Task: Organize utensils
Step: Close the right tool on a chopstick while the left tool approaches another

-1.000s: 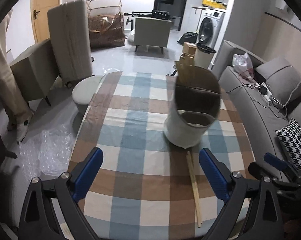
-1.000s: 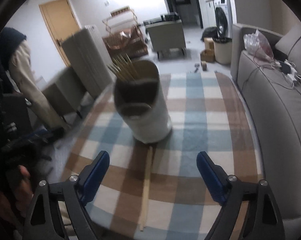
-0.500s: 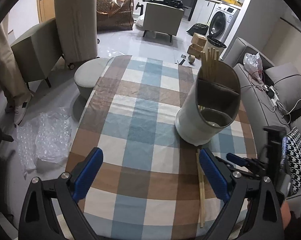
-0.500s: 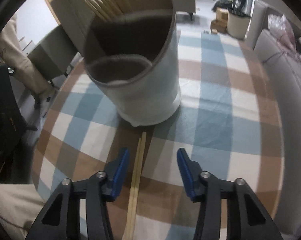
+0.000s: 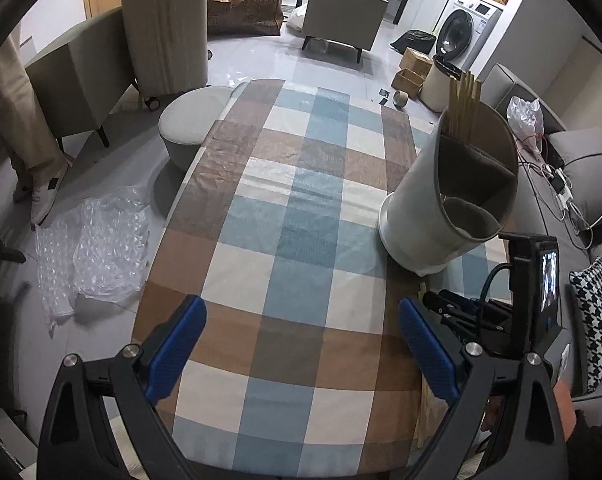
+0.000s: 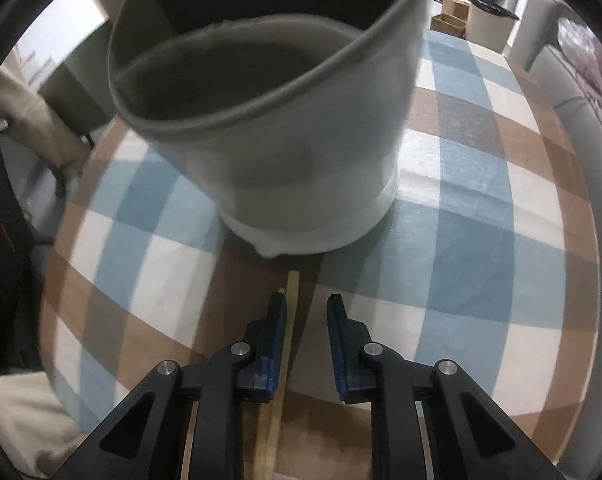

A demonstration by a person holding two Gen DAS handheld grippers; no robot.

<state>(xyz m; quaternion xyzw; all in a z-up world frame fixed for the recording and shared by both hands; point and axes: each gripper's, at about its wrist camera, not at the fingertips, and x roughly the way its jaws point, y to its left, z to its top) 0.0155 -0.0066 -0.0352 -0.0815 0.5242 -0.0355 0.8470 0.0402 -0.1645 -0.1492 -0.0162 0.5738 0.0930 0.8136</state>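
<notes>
Checked cloth (image 5: 301, 216) covers your table, with the holder (image 5: 449, 204) upright near its right edge, chopsticks (image 5: 463, 108) filling its far compartment. Your right gripper (image 6: 305, 316) is closing around the loose pair (image 6: 287, 320) lying just before the holder's base; one pad touches it, the other stands off. Your left gripper (image 5: 301, 344) hangs wide, empty, above bare cloth.

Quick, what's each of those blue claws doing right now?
Left gripper: open, holding nothing.
Right gripper: closing around the chopsticks lying on the table, not clamped yet.
</notes>
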